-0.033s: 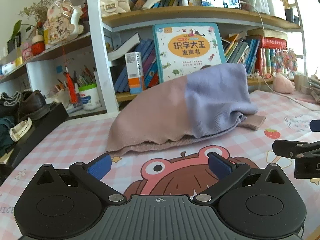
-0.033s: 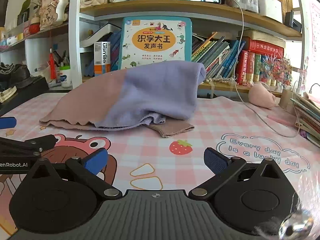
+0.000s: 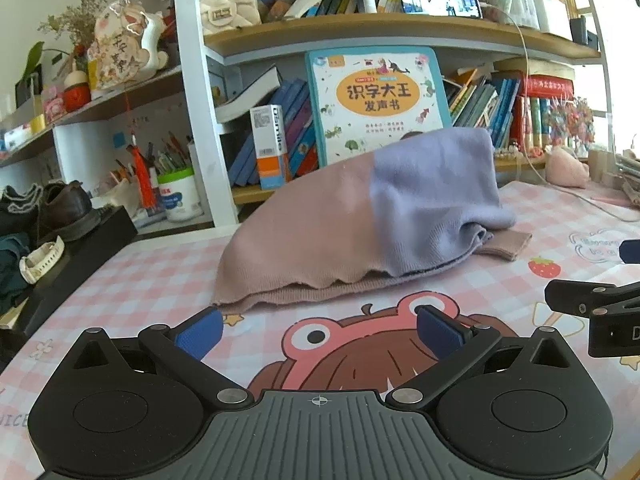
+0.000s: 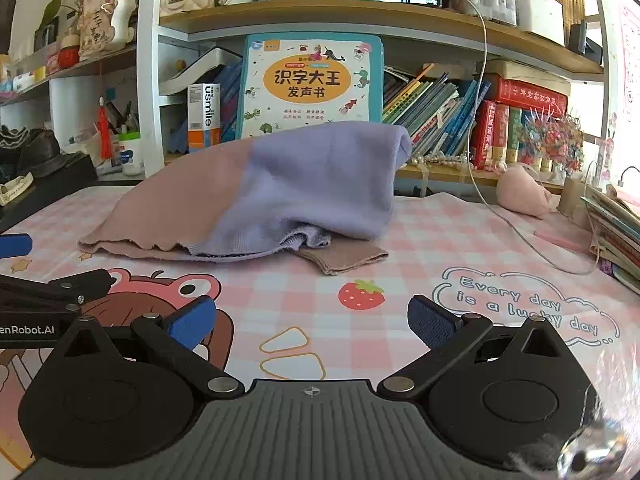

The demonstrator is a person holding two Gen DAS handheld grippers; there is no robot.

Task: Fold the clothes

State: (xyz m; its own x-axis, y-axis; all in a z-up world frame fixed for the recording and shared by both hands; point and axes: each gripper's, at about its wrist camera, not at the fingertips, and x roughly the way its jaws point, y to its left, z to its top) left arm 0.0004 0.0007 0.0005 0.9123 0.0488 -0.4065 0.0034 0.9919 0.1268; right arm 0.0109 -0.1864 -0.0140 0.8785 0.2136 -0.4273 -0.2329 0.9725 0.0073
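Left wrist view has the left gripper low over the pink checked table mat, its jaws spread wide with nothing between them; the blue pads frame a cartoon frog face printed on the mat. The knit garment lies ahead of the jaws and apart from them, a heap that is dusty pink on the left and lilac on the right, with a scalloped hem along its near edge. That hem ends just beyond the left pad without touching it. A pink ribbed cuff pokes out from under the lilac part on the right. The right gripper shows at the right edge of this view.

Right wrist view shows the right gripper likewise with its jaws wide and empty, hovering over the mat near a printed strawberry. The knit garment sits ahead and to the left of the jaws, well clear of both pads, the cuff nearest them. The left gripper shows at the left edge. Behind the garment a picture book stands upright on a shelf full of books
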